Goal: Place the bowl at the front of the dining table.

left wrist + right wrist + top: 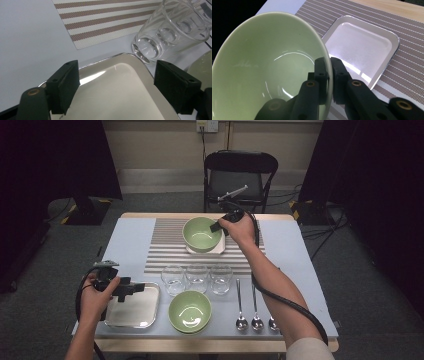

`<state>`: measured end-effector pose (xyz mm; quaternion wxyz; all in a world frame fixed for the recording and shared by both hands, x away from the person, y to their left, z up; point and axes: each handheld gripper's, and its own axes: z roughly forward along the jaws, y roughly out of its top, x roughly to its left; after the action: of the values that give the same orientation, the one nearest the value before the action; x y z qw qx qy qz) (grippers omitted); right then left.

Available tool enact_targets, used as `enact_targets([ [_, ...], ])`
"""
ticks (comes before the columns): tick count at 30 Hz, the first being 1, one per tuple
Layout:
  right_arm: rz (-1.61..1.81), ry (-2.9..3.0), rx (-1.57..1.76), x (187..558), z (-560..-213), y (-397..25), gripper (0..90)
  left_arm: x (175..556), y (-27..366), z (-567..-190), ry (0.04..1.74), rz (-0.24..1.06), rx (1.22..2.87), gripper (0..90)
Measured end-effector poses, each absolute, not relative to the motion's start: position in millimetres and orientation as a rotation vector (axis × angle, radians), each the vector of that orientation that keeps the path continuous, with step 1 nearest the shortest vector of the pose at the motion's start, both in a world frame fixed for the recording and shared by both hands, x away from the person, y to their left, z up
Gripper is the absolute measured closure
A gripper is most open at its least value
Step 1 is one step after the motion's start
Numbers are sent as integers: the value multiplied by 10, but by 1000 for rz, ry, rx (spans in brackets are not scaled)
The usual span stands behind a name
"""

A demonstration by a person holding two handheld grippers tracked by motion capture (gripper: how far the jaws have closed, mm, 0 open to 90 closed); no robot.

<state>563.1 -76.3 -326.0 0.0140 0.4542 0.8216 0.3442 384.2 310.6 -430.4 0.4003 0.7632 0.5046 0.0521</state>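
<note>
I have the right gripper [218,226] at the far middle of the table, its jaws closed on the rim of a green bowl [201,234]. In the right gripper view one jaw sits inside the green bowl [262,67] and the other outside, with the wall pinched between them. The bowl is tilted, and under it lies a small silver tray [364,47] on the striped placemat [409,65]. From that view I cannot tell whether the bowl's base touches the tray. In the high view the bowl sits over this tray [220,251] at the far part of the placemat [165,245].

My left gripper [131,289] is at the near left, over a second silver tray [145,312]. In the left gripper view its jaws stand wide apart with nothing between them, and the second silver tray [120,85] lies beneath them. I cannot tell whether the jaws touch it. Just beyond the tray's far corner stands a clear glass [172,32], with the edge of the striped placemat [105,22] behind it.

Other items recorded in the high view: three clear glasses [197,278] in a row at the near edge of the placemat, the leftmost just beside the left tray; a second green bowl [190,311] in front of them, near the table's front edge; three spoons [255,312] side by side to the right of that bowl, partly covered by my right forearm [280,290]. A black folding chair [240,177] stands behind the table [295,250].
</note>
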Motion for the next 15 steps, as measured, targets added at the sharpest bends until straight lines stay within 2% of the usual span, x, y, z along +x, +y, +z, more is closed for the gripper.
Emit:
enact_targets([
  [15, 1058, 2528, 1451, 5723, -3300, -780, 847, 3844, 3105, -4313, 1275, 125, 1930, 206],
])
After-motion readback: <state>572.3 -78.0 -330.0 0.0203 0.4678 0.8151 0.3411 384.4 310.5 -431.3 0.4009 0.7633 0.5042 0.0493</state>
